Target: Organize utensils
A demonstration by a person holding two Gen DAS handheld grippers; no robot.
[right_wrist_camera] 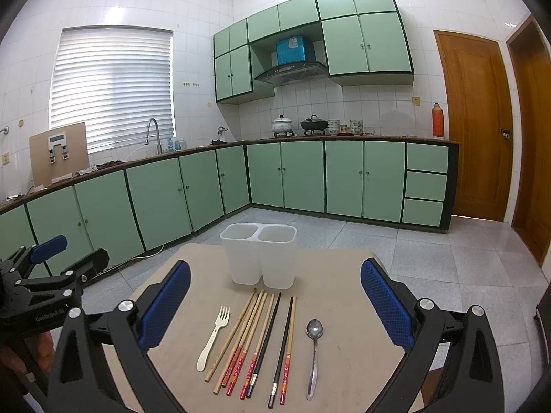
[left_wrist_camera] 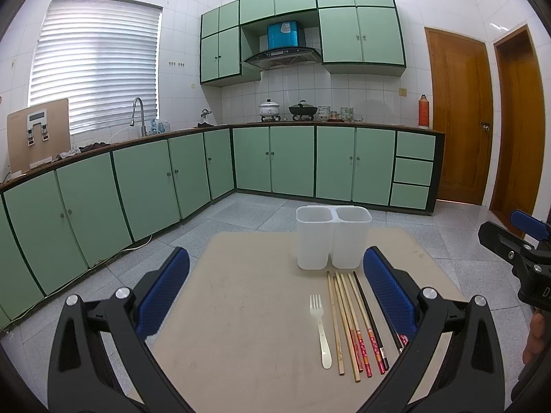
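A white two-compartment utensil holder [left_wrist_camera: 332, 237] [right_wrist_camera: 260, 254] stands upright at the far side of a small beige table [left_wrist_camera: 241, 309] [right_wrist_camera: 344, 327]. In front of it lie a white plastic fork [left_wrist_camera: 320, 330] [right_wrist_camera: 214, 337], several chopsticks [left_wrist_camera: 358, 327] [right_wrist_camera: 256, 340] in a row, and a metal spoon [right_wrist_camera: 313, 354], seen only in the right wrist view. My left gripper [left_wrist_camera: 275, 289] is open and empty above the table's near left. My right gripper [right_wrist_camera: 275, 303] is open and empty above the utensils. Each gripper shows at the edge of the other's view.
The table stands on a grey tiled floor [right_wrist_camera: 430, 251]. Green base cabinets [left_wrist_camera: 275, 165] run along the left and back walls, with a sink tap [left_wrist_camera: 137, 113], pots [left_wrist_camera: 303, 108] and an orange flask [left_wrist_camera: 423, 110] on the counter. Wooden doors [left_wrist_camera: 461, 117] are at the right.
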